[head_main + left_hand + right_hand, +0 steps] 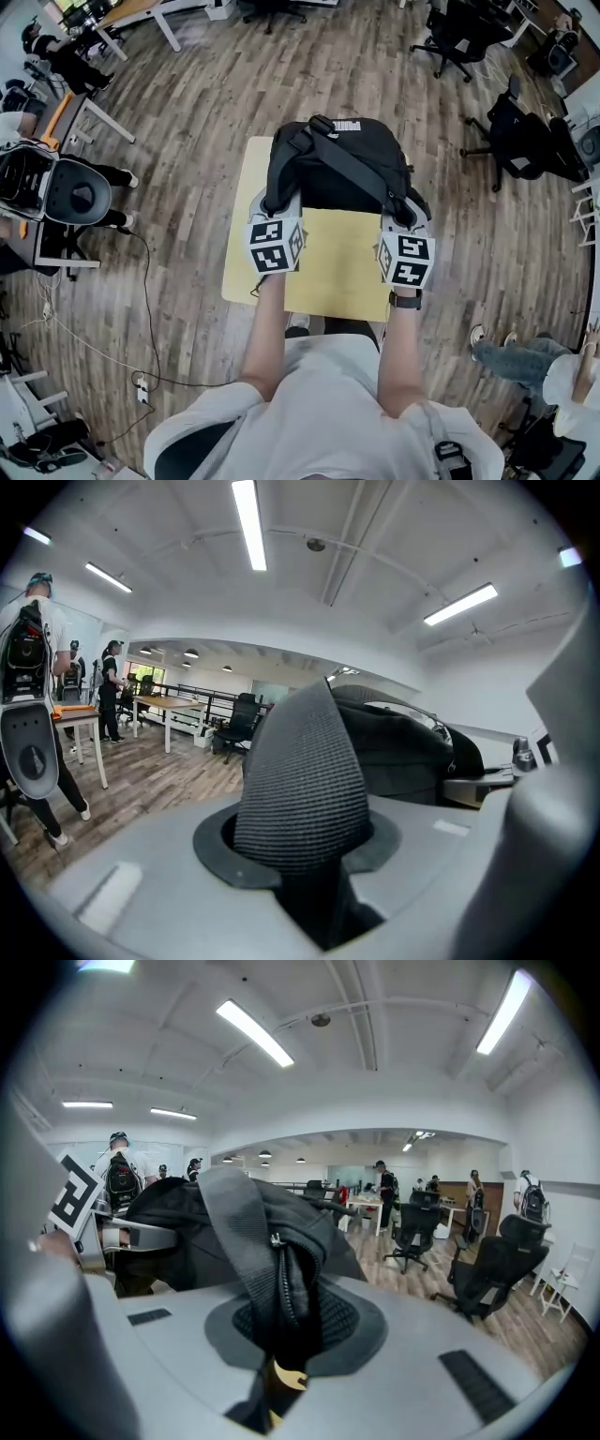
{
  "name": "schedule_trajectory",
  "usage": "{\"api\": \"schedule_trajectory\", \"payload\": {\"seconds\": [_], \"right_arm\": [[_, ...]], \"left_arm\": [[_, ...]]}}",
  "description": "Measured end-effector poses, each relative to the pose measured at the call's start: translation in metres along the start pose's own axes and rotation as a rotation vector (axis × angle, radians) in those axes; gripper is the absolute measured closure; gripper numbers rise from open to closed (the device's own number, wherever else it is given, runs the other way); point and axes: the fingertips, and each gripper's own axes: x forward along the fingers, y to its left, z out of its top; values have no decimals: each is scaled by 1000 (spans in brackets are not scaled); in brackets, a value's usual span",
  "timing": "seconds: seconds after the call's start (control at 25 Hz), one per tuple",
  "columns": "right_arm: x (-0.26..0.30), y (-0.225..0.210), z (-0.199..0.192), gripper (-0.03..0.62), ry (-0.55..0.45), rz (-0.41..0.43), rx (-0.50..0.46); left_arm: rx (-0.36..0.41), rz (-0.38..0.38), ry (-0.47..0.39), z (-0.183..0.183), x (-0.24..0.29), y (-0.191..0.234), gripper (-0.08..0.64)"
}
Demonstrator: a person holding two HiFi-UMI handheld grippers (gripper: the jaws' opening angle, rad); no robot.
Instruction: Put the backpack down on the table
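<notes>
The left gripper (273, 214) is clenched on a grey woven shoulder strap (300, 780). The right gripper (401, 220) grasps a zippered edge (281, 1279) of the black backpack (337, 159). The backpack sits just ahead of both grippers, over the far half of the yellow counter (337, 267) below them; I cannot tell whether it touches.

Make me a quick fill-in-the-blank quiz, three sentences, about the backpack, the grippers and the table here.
The backpack is ____ in colour. The left gripper has its jaws shut on a shoulder ____ of it. Below the backpack stands a small ____ with a yellow top.
Missing words: black; strap; table.
</notes>
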Motion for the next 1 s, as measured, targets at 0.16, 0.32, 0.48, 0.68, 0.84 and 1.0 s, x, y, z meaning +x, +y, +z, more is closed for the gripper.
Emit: {"api": "schedule_trajectory", "payload": {"seconds": [0.16, 0.32, 0.48, 0.68, 0.84, 1.0], "right_arm": [[17, -8, -11, 552, 30, 10, 15], [33, -13, -22, 552, 57, 24, 29], [47, -17, -34, 552, 84, 30, 40], [63, -23, -50, 552, 114, 35, 59], [83, -29, -60, 552, 135, 32, 63], [102, -30, -70, 552, 159, 30, 71]], "left_arm": [[-6, 6, 41, -13, 15, 1, 428], [-9, 18, 71, -23, 31, 5, 428], [-16, 23, 102, -36, 43, 8, 428], [0, 48, 128, -51, 60, 10, 428], [15, 65, 138, -61, 79, 15, 428], [23, 69, 152, -72, 98, 23, 428]]}}
